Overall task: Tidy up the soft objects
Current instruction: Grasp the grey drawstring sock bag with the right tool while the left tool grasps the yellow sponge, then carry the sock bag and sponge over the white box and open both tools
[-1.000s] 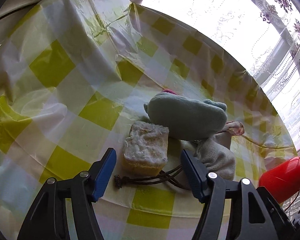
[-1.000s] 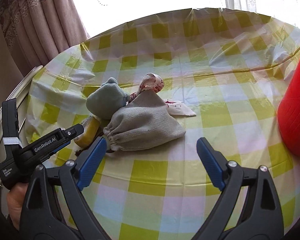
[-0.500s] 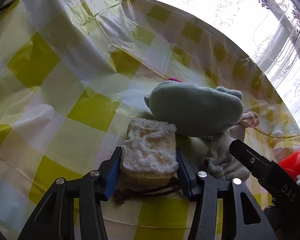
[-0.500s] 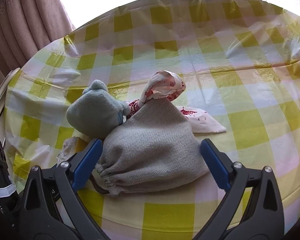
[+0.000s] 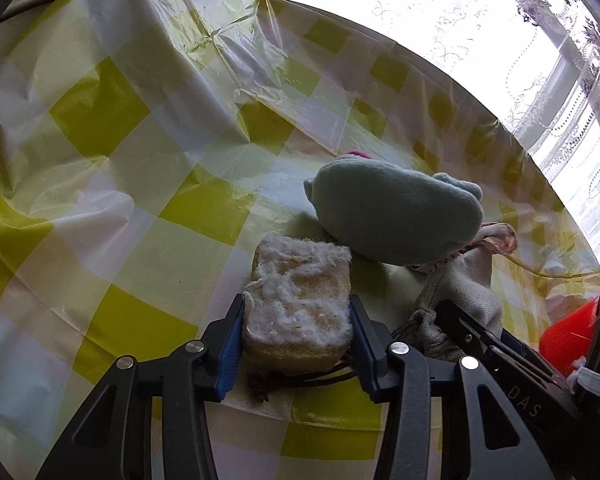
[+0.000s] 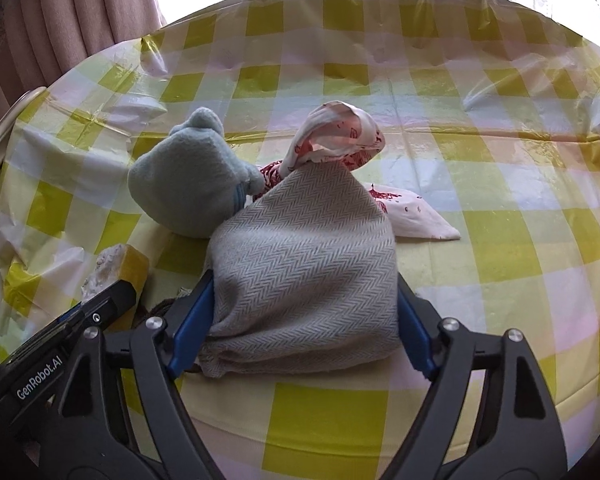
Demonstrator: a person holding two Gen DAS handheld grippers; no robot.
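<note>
While the left gripper point(image 5: 296, 330) clamps the sponge point(image 5: 298, 312) across its short sides, long axis pointing away, the right gripper point(image 6: 304, 320) brackets the grey pouch point(image 6: 304, 264), jaws touching but not visibly squeezing. Both lie near the table's point(image 6: 440, 92) near edge.

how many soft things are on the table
4: sponge between the left gripper fingers; grey pouch between the right gripper fingers; blue plush behind them; patterned cloth under the pouch. More may be hidden.
</note>
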